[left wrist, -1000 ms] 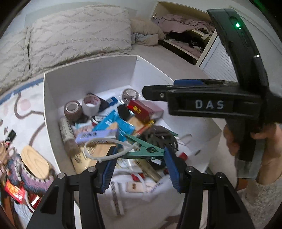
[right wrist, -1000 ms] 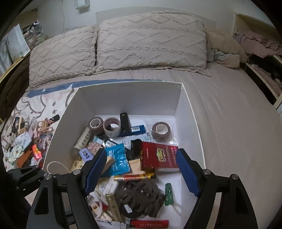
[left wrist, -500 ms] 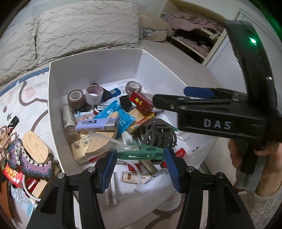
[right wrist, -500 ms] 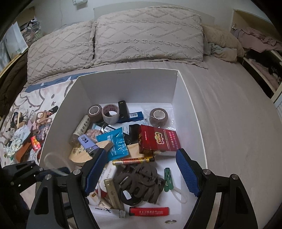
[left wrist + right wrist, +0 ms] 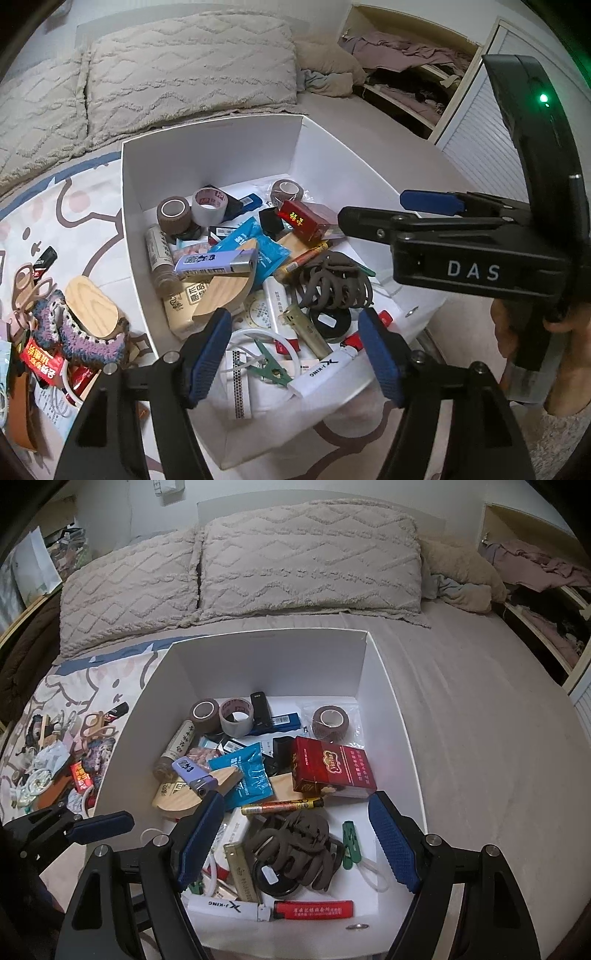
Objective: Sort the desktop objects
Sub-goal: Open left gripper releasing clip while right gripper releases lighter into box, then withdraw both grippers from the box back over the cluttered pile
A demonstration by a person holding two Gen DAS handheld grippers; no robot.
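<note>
- The left tool [image 5: 295, 341] has just been opening its jaws, and the green clothes peg [image 5: 272, 365] that sat between its pads a second ago now lies loose in the white box [image 5: 207, 155], low in the left wrist view among a white cord loop and a white lighter [image 5: 320, 372].
- Nothing sits between the left tool's blue pads [image 5: 207, 354] now; they stand apart over the near end of the box, so the peg counts as dropped off.
- The purple lighter [image 5: 216, 263], which lay lower in the heap a second ago, now rests across the top of a wooden piece [image 5: 225, 291] at the middle left of the same view.
- The right tool [image 5: 295, 843] hangs wide open and empty above the box, its jaws as wide as in the earlier views; under it lie the brown hair ties [image 5: 295, 845], a second green peg [image 5: 349, 843] and a red lighter [image 5: 314, 910].
- The red cigarette pack [image 5: 332, 771] lies right of centre in the right wrist view, with tape rolls [image 5: 236, 716] along the far wall of the box.
- More clutter waits outside the box on the patterned sheet [image 5: 74, 206] of the bed: scissors [image 5: 27, 284], a crochet piece [image 5: 85, 339] and a wooden oval [image 5: 92, 310] at the left edge.
- Judged from this, one item is filed and the left tool is free to fetch the next from that pile.
</note>
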